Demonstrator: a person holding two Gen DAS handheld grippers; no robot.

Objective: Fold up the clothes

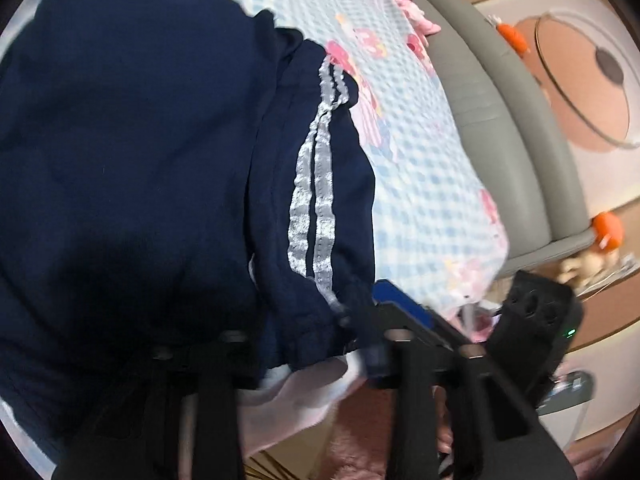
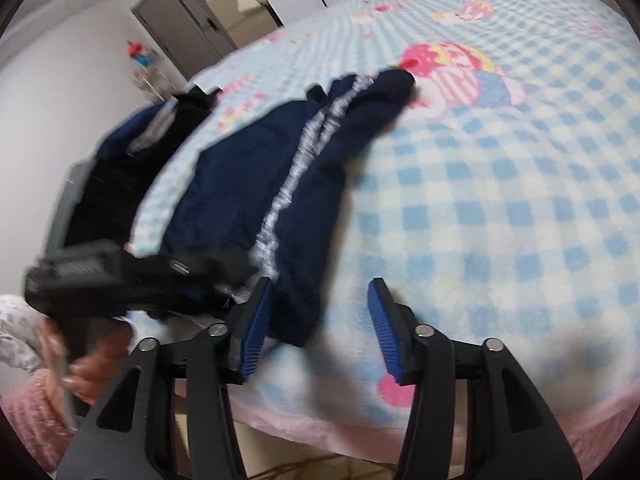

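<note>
Navy fabric of the white-striped track pants (image 2: 280, 184) buries the left tongs (image 1: 360, 332), apparently clamped on its hem. Right tongs (image 2: 316, 320) gape apart over the blue checked blanket (image 2: 500, 220), the picture blurred.

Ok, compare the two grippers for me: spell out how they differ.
The right gripper shows both blue pads, plainly apart. The left gripper shows one pad, the other hidden under the navy garment, so I cannot tell if it is open.
The right gripper's gap lies over bare checked blanket; the left gripper sits at the garment's hem.
Both have black frames and blue pads.
</note>
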